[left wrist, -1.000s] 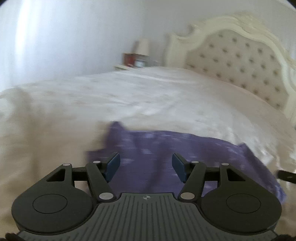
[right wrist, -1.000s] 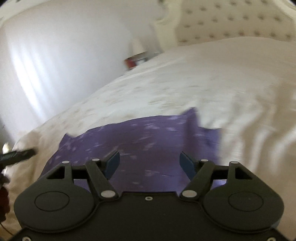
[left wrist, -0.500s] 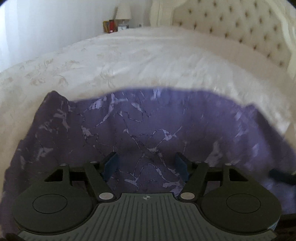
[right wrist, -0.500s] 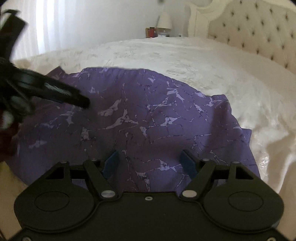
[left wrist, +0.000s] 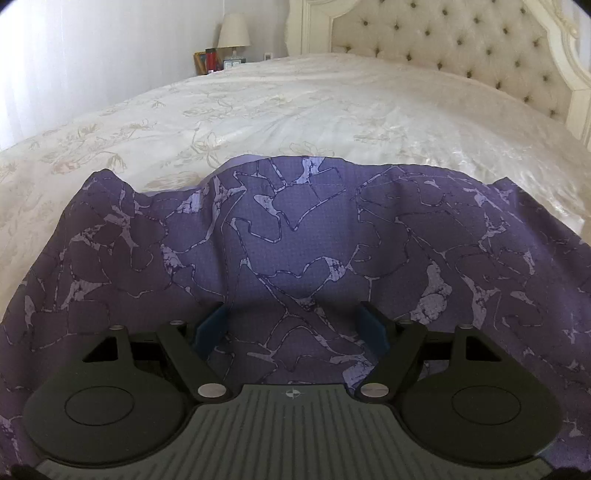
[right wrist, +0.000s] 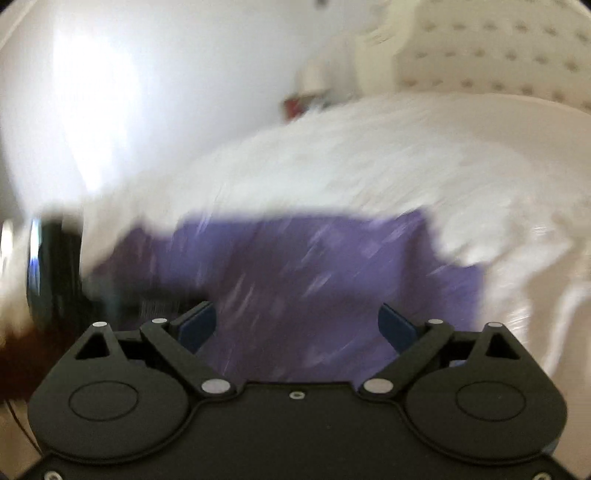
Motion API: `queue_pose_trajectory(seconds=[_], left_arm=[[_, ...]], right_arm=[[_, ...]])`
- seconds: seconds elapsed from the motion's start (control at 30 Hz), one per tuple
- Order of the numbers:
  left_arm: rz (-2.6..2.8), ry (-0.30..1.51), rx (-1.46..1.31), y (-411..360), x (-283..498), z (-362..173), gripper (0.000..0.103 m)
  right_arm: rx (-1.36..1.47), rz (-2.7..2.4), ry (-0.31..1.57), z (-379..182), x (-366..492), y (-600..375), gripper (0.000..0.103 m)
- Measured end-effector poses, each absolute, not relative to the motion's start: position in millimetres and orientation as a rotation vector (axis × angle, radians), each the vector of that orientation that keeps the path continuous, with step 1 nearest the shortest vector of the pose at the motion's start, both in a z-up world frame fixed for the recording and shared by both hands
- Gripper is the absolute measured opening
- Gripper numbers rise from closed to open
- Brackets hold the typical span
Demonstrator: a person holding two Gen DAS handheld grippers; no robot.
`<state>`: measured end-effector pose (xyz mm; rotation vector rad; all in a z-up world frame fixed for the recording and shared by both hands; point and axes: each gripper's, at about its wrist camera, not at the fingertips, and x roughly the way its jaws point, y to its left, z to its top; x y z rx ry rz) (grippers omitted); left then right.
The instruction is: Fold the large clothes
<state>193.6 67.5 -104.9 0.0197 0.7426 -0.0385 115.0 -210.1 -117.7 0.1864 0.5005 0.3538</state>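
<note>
A purple garment with a pale crackle print [left wrist: 303, 236] lies spread on the white bed, with a few wrinkles. My left gripper [left wrist: 291, 325] is open and empty, low over the garment's near part, blue pads apart. The right wrist view is badly blurred; it shows the same purple garment [right wrist: 314, 269] below my right gripper [right wrist: 299, 325], which is open and empty. The left gripper shows there as a dark blur [right wrist: 55, 269] at the left edge.
The white floral bedspread [left wrist: 295, 110] stretches ahead to a tufted cream headboard [left wrist: 461, 48]. A bedside table with a lamp [left wrist: 232, 33] and small items stands at the far left corner by a white curtain.
The left gripper has moved lower and closer over the garment, which now fills its view. The right gripper is swinging fast and has pulled back, its view blurred. Both stay open.
</note>
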Motion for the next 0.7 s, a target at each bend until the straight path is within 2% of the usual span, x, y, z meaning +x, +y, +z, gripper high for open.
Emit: queue_pose_trajectory(seconds=[0.07, 0.13, 0.4, 0.7], left_arm=[[-0.039, 0.739, 0.018, 67.6, 192.7, -105.2, 0.075], [-0.040, 0.737, 0.017, 67.6, 192.5, -105.4, 0.075], [-0.038, 0.741, 0.019, 67.1, 193.0, -104.4, 0.075], [-0.032, 0.759, 0.024, 66.2, 196.5, -101.0, 0.076]], right_arm=[[0.253, 0.300, 0.504, -108.6, 118.4, -238.4, 0.102], [0.322, 0.274, 0.558, -109.9, 131.1, -265.5, 0.102], [0.688, 0.451, 0.890, -170.3, 190.5, -323.6, 0.102], [0.789, 0.567, 0.868, -200.0, 203.1, -308.5, 0.103]])
